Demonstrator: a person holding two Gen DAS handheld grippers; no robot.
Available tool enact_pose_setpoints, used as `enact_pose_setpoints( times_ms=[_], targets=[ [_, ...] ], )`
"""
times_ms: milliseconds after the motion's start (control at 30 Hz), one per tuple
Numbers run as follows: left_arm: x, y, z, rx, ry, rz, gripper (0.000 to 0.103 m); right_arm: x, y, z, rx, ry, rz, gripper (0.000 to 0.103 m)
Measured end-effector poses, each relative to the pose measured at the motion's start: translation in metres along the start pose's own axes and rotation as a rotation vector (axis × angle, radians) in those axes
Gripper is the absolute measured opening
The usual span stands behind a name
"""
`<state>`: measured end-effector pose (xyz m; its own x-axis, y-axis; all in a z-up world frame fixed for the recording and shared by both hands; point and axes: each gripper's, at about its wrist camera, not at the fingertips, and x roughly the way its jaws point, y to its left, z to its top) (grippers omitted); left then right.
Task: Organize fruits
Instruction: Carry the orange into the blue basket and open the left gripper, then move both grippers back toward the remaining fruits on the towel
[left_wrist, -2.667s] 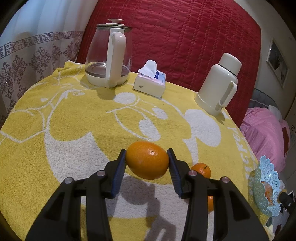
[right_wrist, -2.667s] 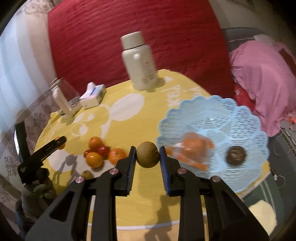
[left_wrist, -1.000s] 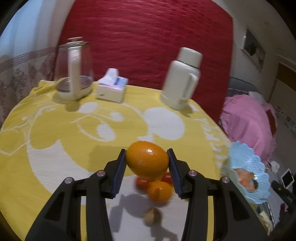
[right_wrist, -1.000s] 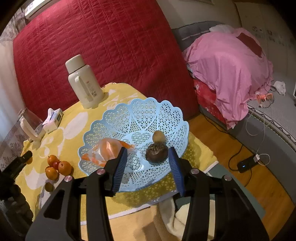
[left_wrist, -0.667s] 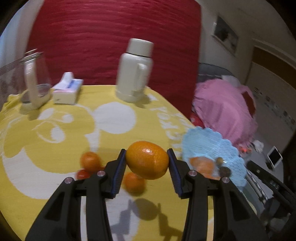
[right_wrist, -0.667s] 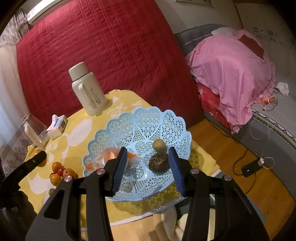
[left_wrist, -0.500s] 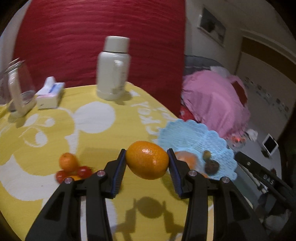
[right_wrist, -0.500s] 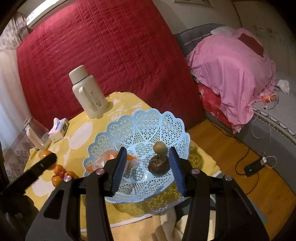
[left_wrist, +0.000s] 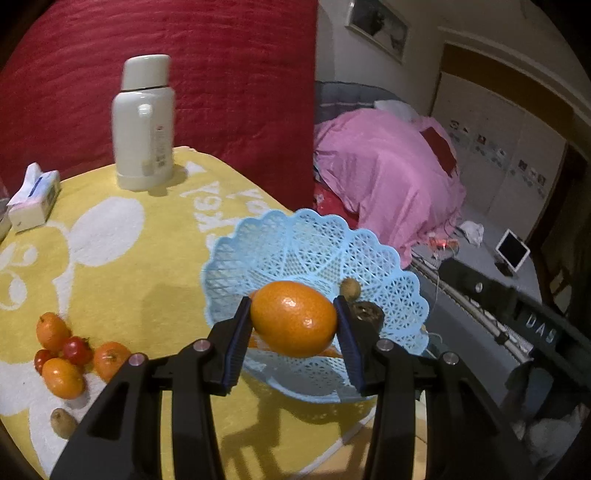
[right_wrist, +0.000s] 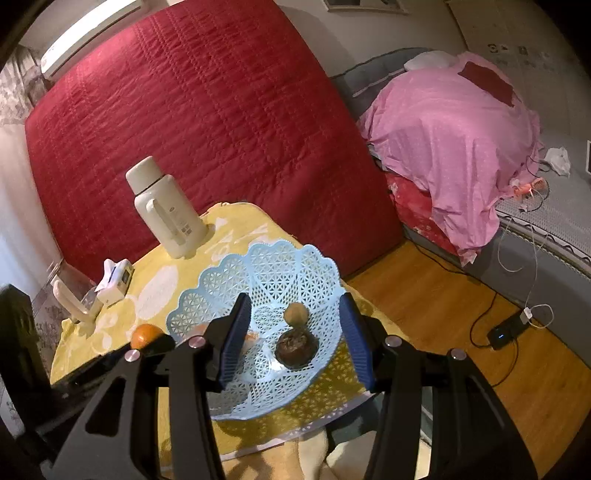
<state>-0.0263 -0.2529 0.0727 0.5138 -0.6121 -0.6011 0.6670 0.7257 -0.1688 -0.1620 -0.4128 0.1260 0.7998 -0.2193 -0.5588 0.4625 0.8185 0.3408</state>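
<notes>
Fingers (left_wrist: 242, 334) of your left gripper (left_wrist: 293, 338) clamp the orange (left_wrist: 293, 318), poised over the basket (left_wrist: 317, 240); your right gripper (right_wrist: 295, 339) gapes empty above it. Lower before letting go, clear of the kiwi (left_wrist: 350, 288). Left of the basket, loose fruits (left_wrist: 70, 354) dot the yellow tabletop (left_wrist: 129, 280); right of it, a pink bed (left_wrist: 388, 173).

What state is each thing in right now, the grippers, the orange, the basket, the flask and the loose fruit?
left gripper: shut on the orange, above the basket.
orange: held off the table.
right gripper: open, empty, its jaws have just been opening.
basket: on the table, holding a small brown fruit and a dark round fruit.
flask: upright, capped.
loose fruit: clustered on the yellow cloth.
</notes>
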Motion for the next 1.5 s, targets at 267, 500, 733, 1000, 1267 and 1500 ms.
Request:
enact_pose_setpoints(
  times_ms=[267,500,733,1000,1267,1500],
  targets=[
    [0.013,-0.012,-0.003,0.028,0.021,-0.033,0.05,0.001,0.001,-0.001,-0.006,0.004,0.002,0.051],
    [0.004,-0.006,-0.003,0.035,-0.023,-0.016,0.071,0.004,0.0,-0.002,0.002,0.011,-0.001,0.051],
    [0.001,0.01,-0.006,0.015,-0.021,0.025,0.071,0.005,0.003,-0.004,-0.007,0.017,0.004,0.051],
    [-0.011,0.016,-0.005,0.003,-0.042,0.047,0.083,0.003,0.008,-0.005,-0.007,0.018,0.012,0.06],
    [-0.03,0.03,-0.001,-0.024,-0.076,0.095,0.09,-0.004,0.017,-0.006,-0.019,0.007,0.034,0.061],
    [-0.058,0.063,0.004,-0.076,-0.135,0.171,0.091,-0.005,0.031,-0.013,-0.051,0.02,0.066,0.061]
  ],
)
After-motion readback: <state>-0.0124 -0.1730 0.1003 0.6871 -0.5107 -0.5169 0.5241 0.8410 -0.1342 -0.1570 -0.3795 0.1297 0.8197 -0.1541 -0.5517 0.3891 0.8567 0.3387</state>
